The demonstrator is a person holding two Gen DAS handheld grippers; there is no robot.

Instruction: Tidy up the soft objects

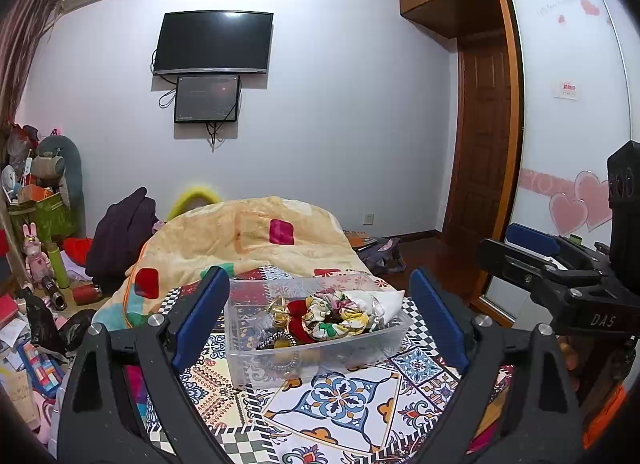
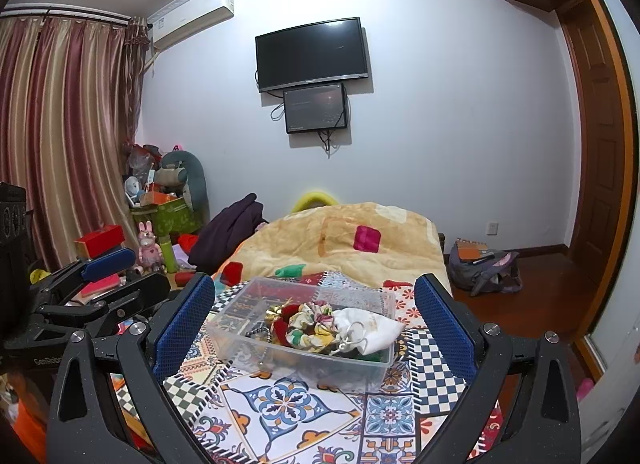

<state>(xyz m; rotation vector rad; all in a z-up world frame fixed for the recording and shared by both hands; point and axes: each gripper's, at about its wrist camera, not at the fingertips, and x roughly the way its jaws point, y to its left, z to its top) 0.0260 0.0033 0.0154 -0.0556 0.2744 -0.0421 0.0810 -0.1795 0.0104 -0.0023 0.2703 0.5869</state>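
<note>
A clear plastic box (image 1: 256,360) (image 2: 240,338) stands on the patterned bedspread (image 1: 340,404) (image 2: 280,404). In it lie a floral scrunchie (image 1: 336,316) (image 2: 312,326), a red scrunchie (image 1: 298,310) (image 2: 280,330), a white drawstring pouch (image 1: 380,302) (image 2: 372,330), a gold bow (image 1: 278,310) (image 2: 278,310) and dark hair ties (image 1: 280,362). My left gripper (image 1: 320,318) is open and empty, its fingers either side of the box, a little short of it. My right gripper (image 2: 314,324) is likewise open and empty before the box.
A yellow quilt (image 1: 248,236) (image 2: 352,240) is bunched behind the box. Dark clothing (image 1: 124,232) (image 2: 232,232) lies at its left. Clutter and toys (image 1: 44,223) (image 2: 160,215) fill the left floor. A bag (image 2: 484,268) lies on the wooden floor at right.
</note>
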